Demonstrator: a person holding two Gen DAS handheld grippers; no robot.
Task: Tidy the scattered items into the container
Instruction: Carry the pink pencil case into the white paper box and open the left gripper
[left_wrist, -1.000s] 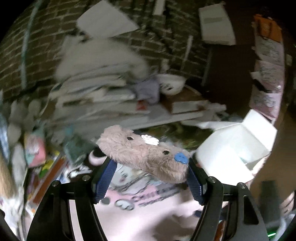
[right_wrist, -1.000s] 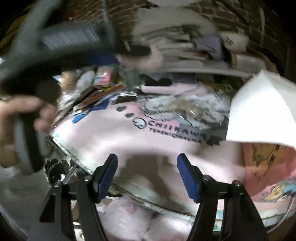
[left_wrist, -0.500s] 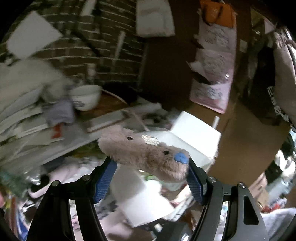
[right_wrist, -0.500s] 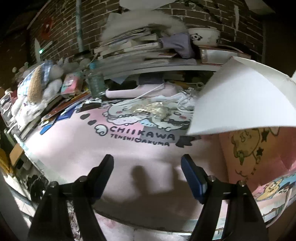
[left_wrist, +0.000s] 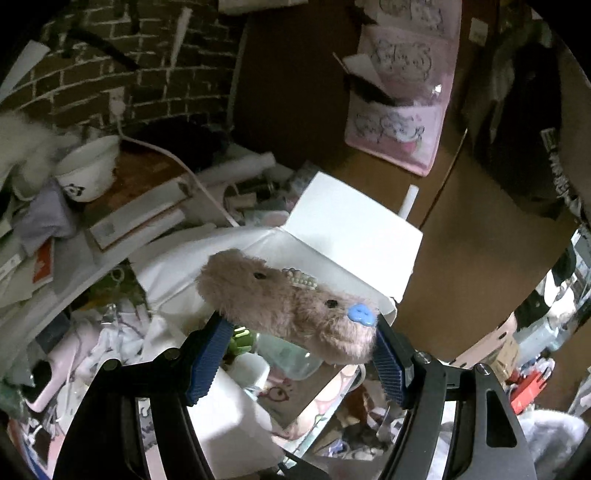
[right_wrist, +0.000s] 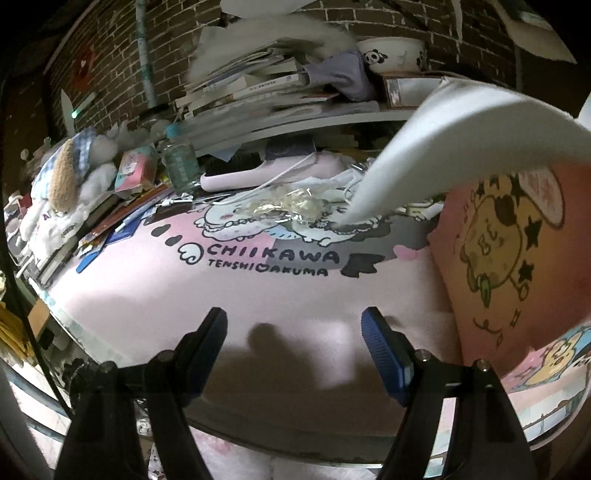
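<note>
- Plush toy (left_wrist: 288, 308), brown and furry with a blue button (left_wrist: 361, 314) on one end and a small pale bow on top, is lying crosswise in the left gripper (left_wrist: 299, 354), whose blue pads are pressing on its two ends.
- Left gripper is holding the toy in the air over an open white box (left_wrist: 332, 236), whose lid flap is standing up behind the toy; a clear bag and a small green item are showing below, inside the box.
- Right gripper (right_wrist: 293, 345) is hanging over a pink mat (right_wrist: 258, 295) printed with cartoon figures and the word CHIIKAWA; its jaws have just been opening and are now standing apart with nothing between them, their shadow falling on the mat below.
- White box flap (right_wrist: 443, 147) is reaching into the right wrist view from the upper right, its corner coming down near a crumpled clear wrapper (right_wrist: 291, 205) lying on the mat's artwork.
- Panda-print bowl (left_wrist: 90, 170) is sitting on a shelf against a brick wall (left_wrist: 122, 66), beside a stack of books (right_wrist: 251, 88) and a lilac cloth (right_wrist: 340, 75).
- Clutter is crowding the mat's far left edge: a plastic bottle (right_wrist: 179, 158), a pink hairbrush (right_wrist: 258, 171) with a white cable draped over it, and soft toys (right_wrist: 70, 173) heaped on more books.
- Pink printed bag (left_wrist: 402, 114) is hanging on the brown wall behind the box.
</note>
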